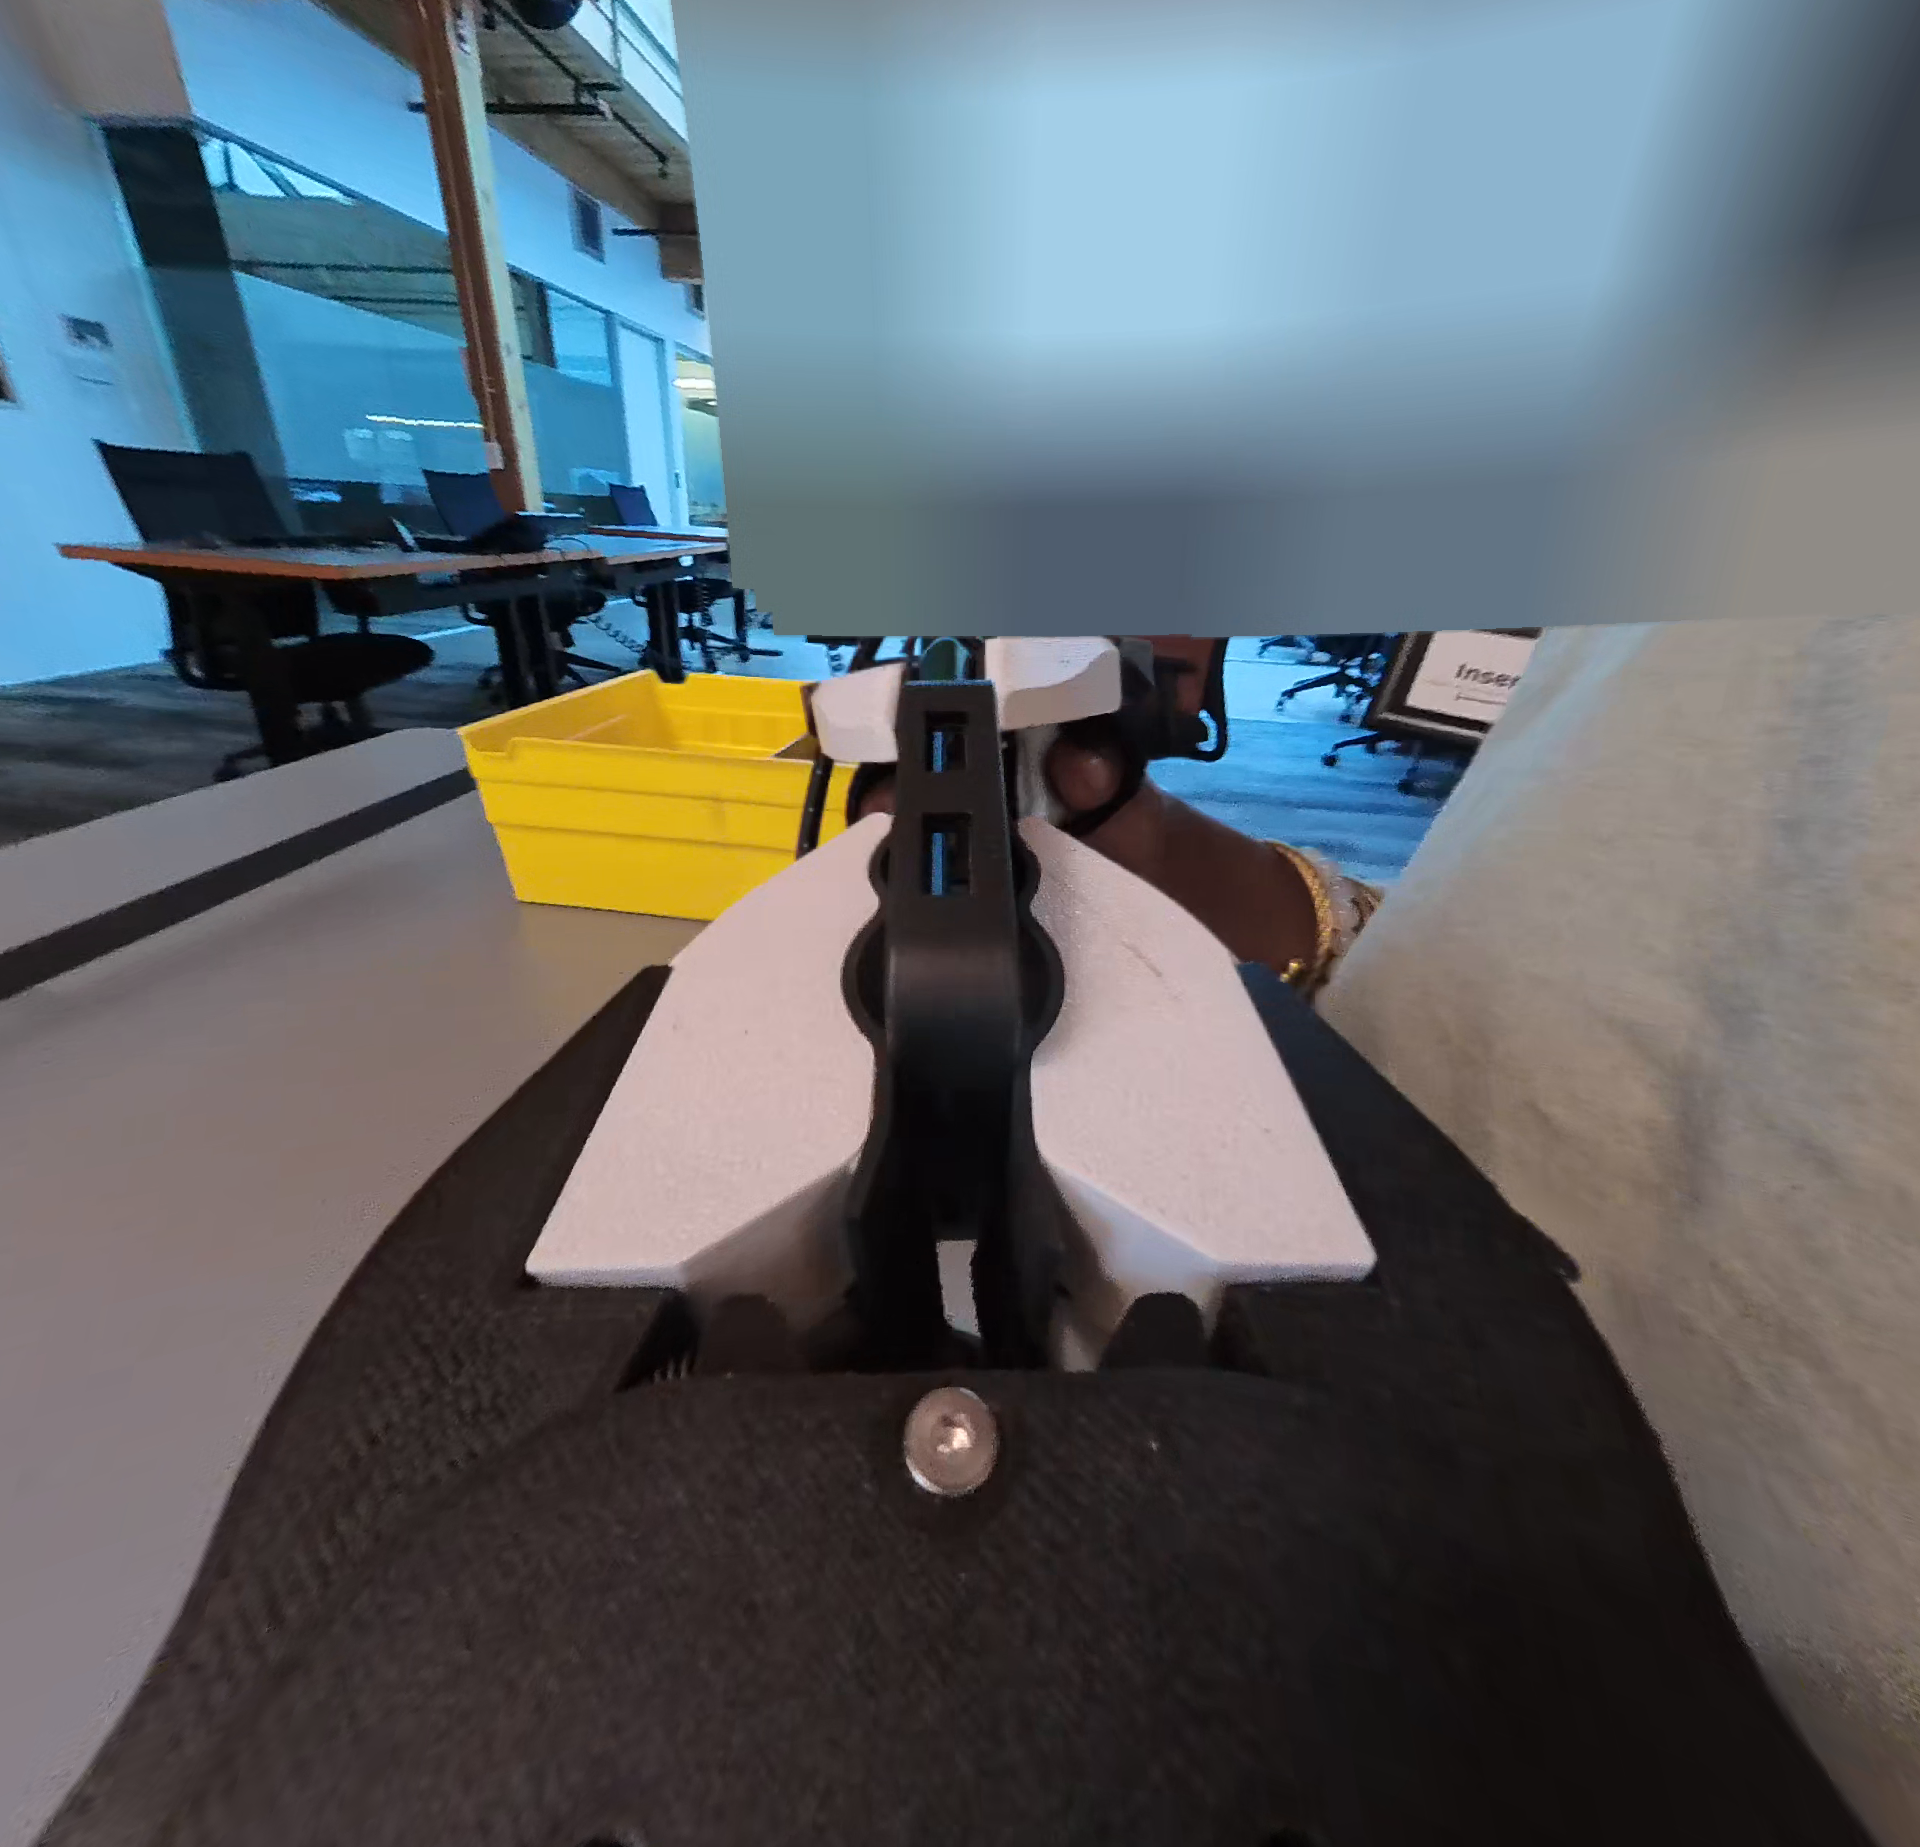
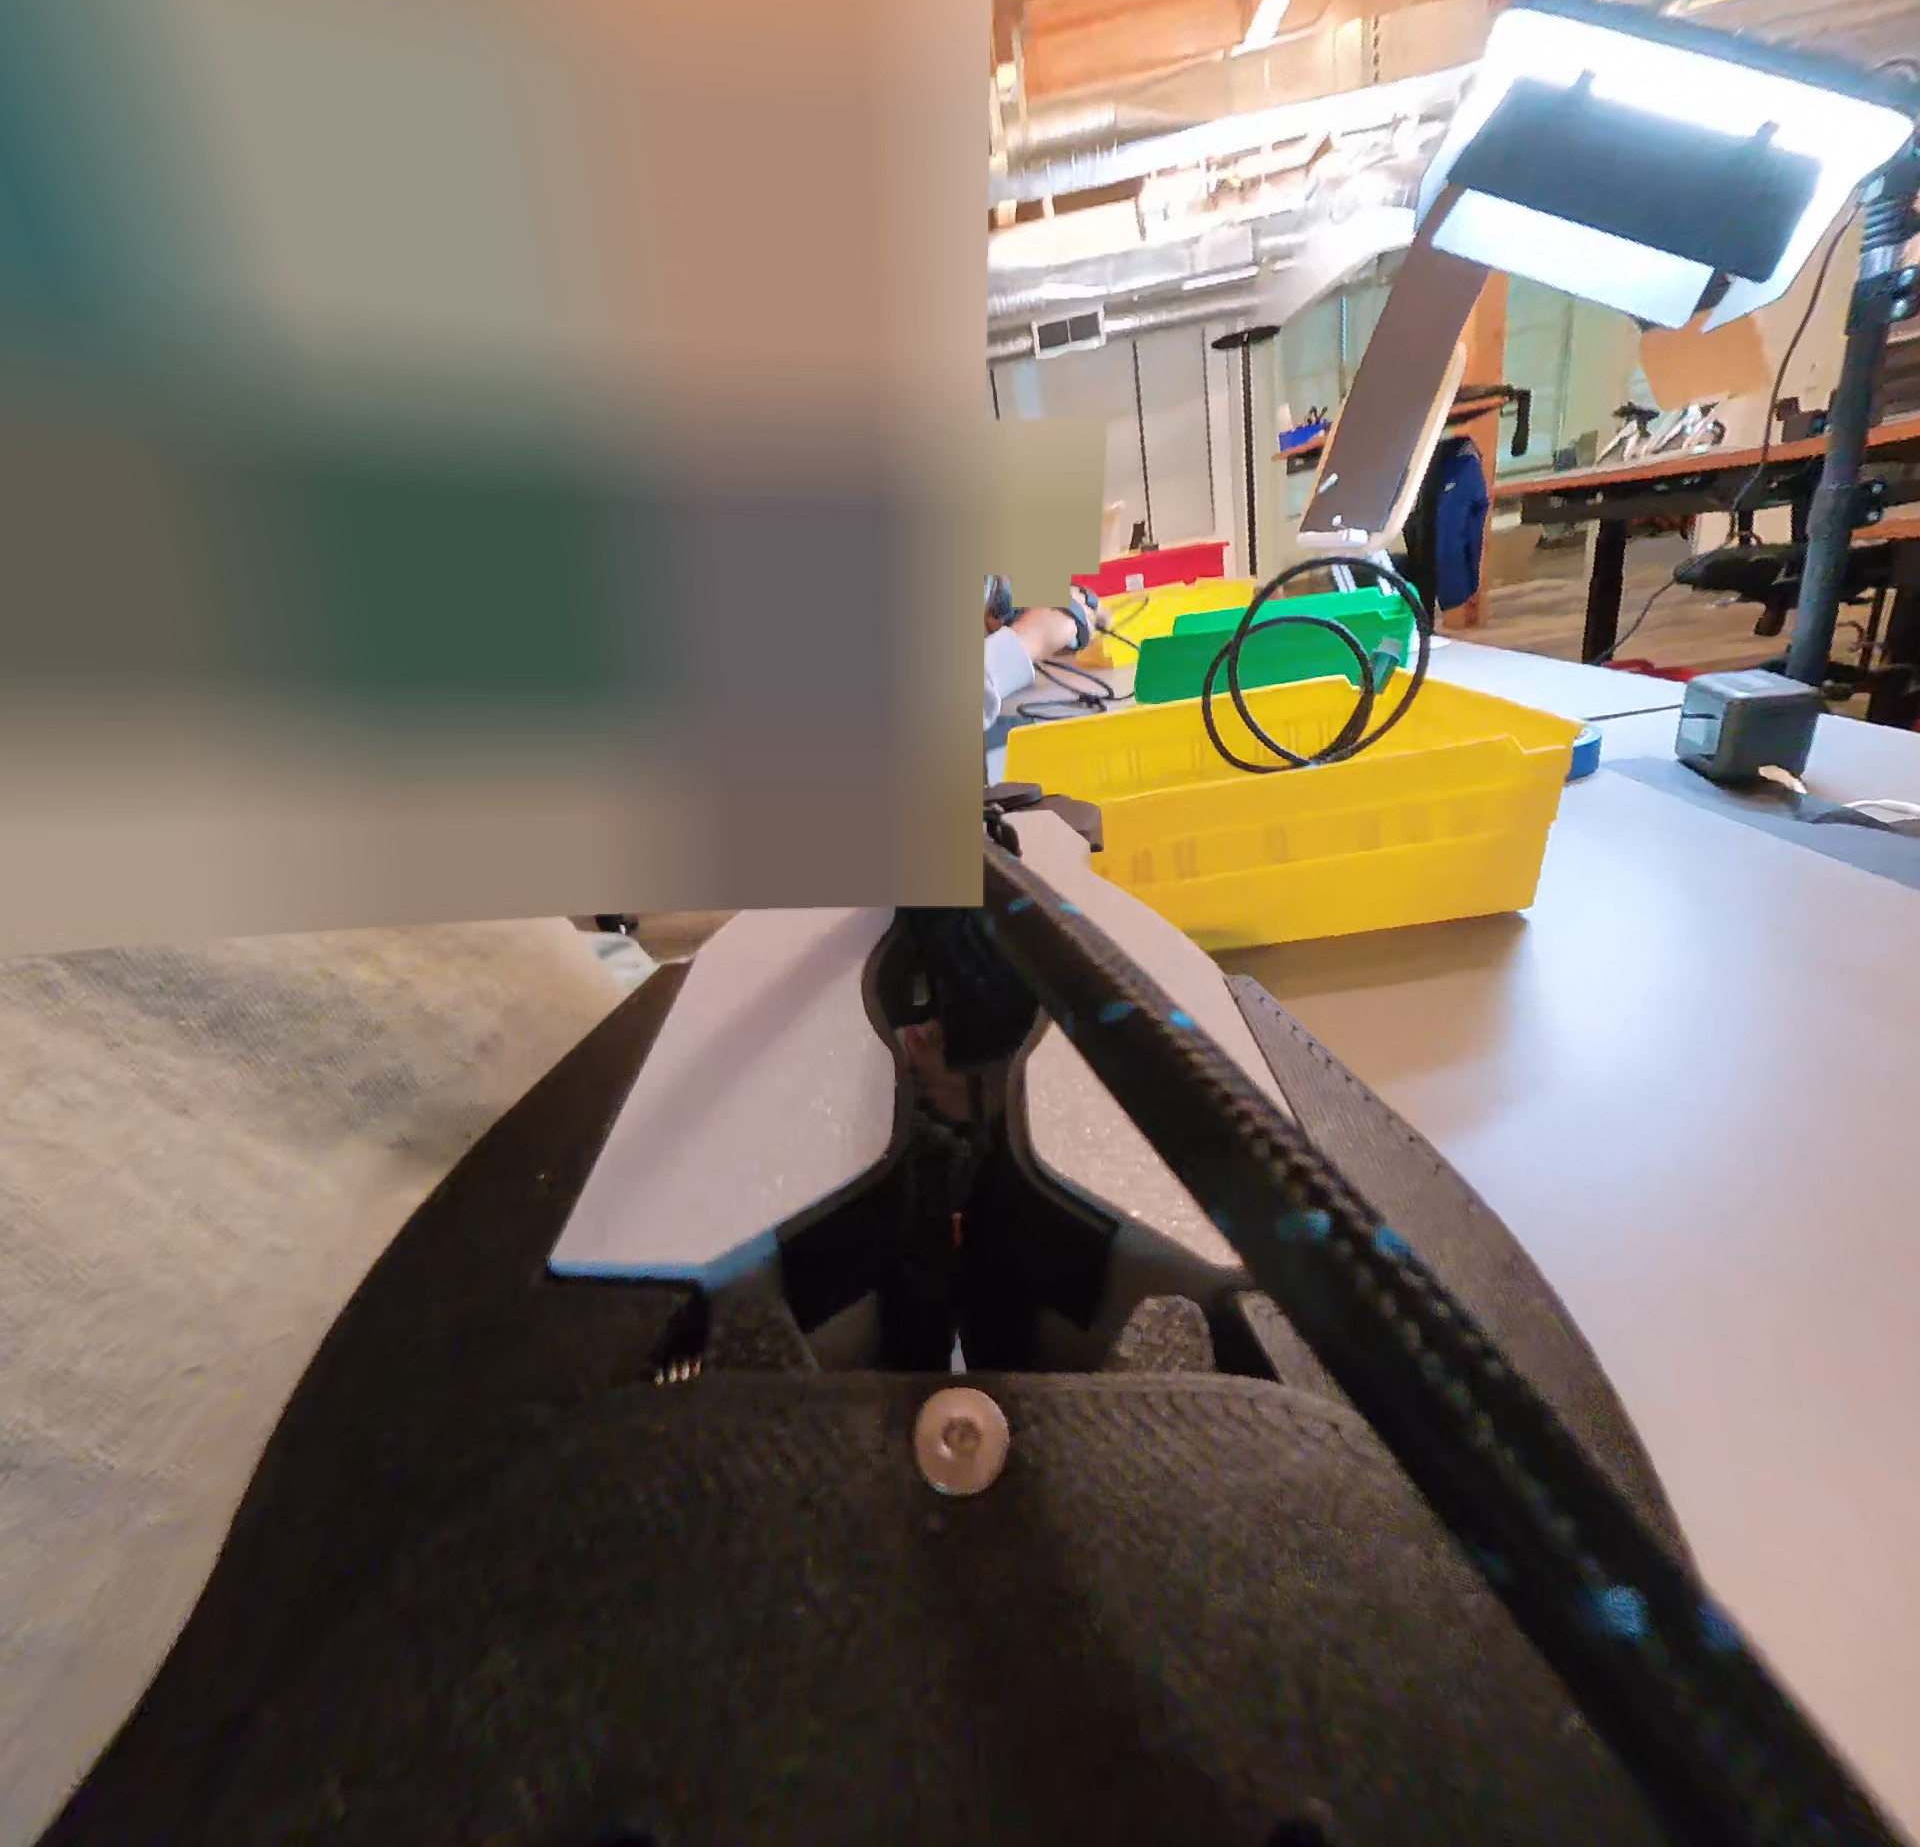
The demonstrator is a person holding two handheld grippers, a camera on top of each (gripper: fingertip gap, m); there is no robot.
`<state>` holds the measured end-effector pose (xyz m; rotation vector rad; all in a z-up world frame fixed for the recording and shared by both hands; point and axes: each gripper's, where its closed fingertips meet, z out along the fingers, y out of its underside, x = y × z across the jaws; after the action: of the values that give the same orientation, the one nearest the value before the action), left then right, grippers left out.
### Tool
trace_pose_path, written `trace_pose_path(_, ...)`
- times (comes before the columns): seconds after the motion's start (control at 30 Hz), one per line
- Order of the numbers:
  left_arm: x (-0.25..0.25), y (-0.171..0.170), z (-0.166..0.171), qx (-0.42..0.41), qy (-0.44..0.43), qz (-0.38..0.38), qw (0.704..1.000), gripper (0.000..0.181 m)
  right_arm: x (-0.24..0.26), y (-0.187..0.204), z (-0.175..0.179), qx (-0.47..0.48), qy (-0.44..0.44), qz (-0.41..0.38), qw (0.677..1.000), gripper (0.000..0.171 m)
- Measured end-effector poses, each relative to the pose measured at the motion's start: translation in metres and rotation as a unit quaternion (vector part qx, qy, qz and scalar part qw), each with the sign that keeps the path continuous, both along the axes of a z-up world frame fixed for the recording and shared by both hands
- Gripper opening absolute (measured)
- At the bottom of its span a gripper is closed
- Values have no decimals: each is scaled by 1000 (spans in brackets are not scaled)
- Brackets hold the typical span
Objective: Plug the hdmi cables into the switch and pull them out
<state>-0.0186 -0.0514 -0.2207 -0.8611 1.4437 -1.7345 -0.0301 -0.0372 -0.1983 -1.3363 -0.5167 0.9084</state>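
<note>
The switch [image 1: 951, 924] is clamped in the left claw [image 1: 951, 862], before the yellow bin [image 1: 623, 810]; a braided cable [image 2: 1299, 1205] is gripped by the right claw [image 2: 961, 976].

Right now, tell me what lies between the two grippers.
The black switch: clamped in the left gripper, it reaches forward to the right gripper. The left wrist view shows it.

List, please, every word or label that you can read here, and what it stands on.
Black-framed sign, far right: printed words, partly cut off by a sleeve; I do not copy writing.
Wall notice, far left: too blurred to read.
Right wrist view: nothing legible.
</note>
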Motion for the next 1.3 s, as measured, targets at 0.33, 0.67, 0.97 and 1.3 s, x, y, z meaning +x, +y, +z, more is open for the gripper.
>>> trace_pose_path(0.33,-65,87,30,-115,-97,130,980,17,151,-52,36,52,73,-216,972,12)
trace_pose_path(0.67,-41,48,39,-49,-126,87,987,18,126,-80,24,-124,-121,-207,963,13)
trace_pose_path(0.97,-39,49,16,-51,-104,90,989,18,331,-198,-59,-406,-262,-545,686,13)
trace_pose_path(1.3,-31,49,10,-43,-88,99,990,19,253,-132,-91,-387,-204,-398,807,13)
